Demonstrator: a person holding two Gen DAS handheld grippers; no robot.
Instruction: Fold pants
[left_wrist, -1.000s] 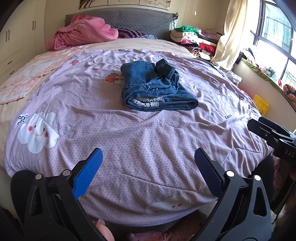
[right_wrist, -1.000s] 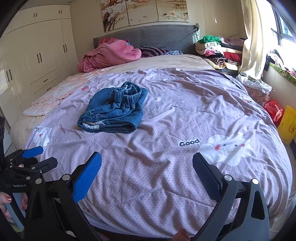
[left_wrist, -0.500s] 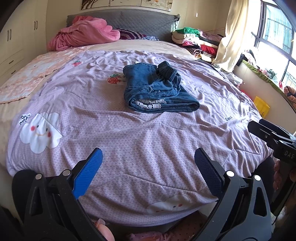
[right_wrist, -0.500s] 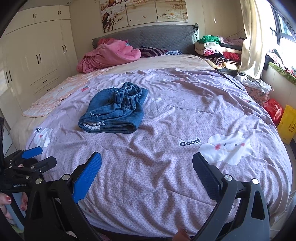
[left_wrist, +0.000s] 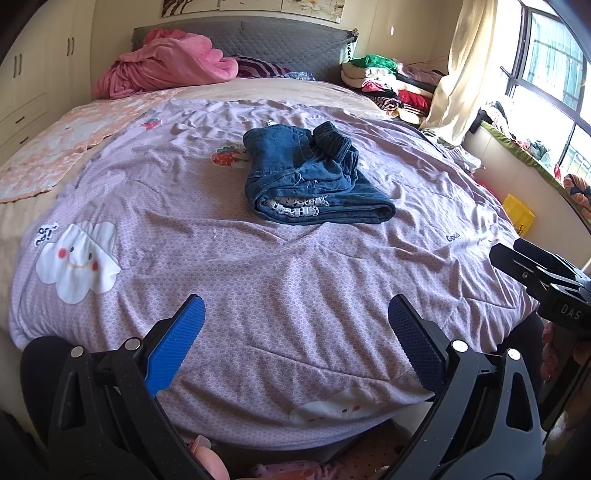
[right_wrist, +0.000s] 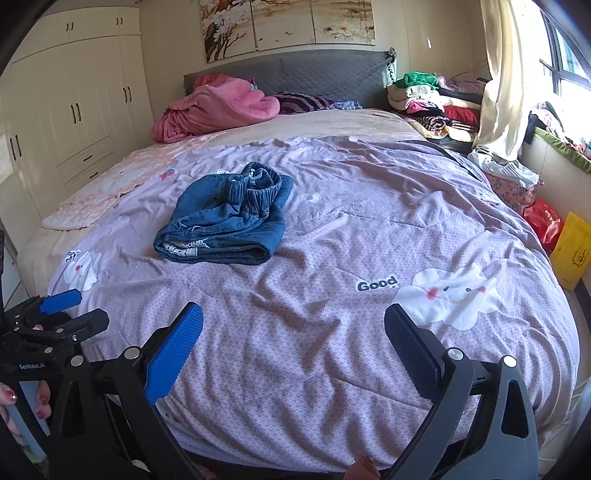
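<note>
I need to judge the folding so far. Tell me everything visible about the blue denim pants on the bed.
The blue denim pants lie in a loosely folded bundle on the purple patterned quilt, gathered elastic waistband bunched on top at the far end, white frayed patches showing at the near folded edge. Only the quilt touches them; both tongs are open and well short of them.

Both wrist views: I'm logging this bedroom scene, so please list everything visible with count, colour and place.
jeans: one, blue, folded, mid-bed on the quilt
quilt: one, lilac with white clouds, covering the bed
blanket: one, pink, bunched by the headboard
headboard: one, grey, far end
clothes pile: one, mixed colours, right of the bed
wardrobe: one, cream, left wall
bags: two, yellow and red, floor at right
left tool: open, empty
right tool: open, empty
</note>
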